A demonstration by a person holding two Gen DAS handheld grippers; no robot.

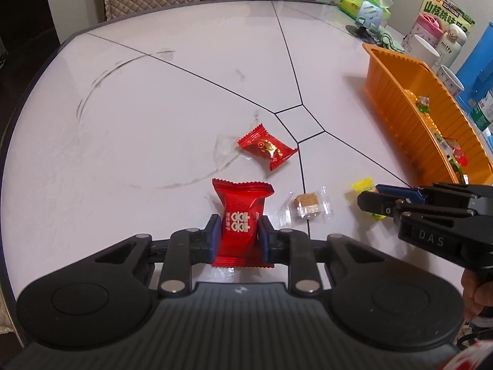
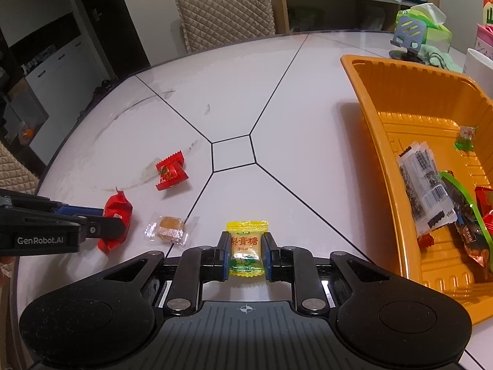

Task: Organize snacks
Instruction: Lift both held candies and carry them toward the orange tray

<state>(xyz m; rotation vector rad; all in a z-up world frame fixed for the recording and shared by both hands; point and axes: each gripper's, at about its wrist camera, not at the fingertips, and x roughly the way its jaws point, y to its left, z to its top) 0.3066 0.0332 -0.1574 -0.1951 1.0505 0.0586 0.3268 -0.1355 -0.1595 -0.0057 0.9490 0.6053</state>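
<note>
My left gripper (image 1: 238,226) is shut on a red candy packet (image 1: 243,203) with white characters, which lies on the white table (image 1: 185,92); the blue pads press its two sides. From the right wrist view the same gripper (image 2: 106,223) and red packet (image 2: 118,208) show at the left. My right gripper (image 2: 246,242) is shut on a yellow candy packet (image 2: 246,231); the left wrist view has this gripper (image 1: 368,199) at the right, over the yellow packet (image 1: 363,185). Between them lies a brown candy in clear wrap (image 2: 169,226). A second red candy (image 2: 171,174) lies farther out.
An orange tray (image 2: 369,98) with several snack packets stands at the right, beside the right gripper. Behind it are a tissue pack (image 1: 366,0), cups (image 1: 425,49) and boxes (image 1: 446,9). A quilted chair (image 2: 225,9) stands at the table's far edge.
</note>
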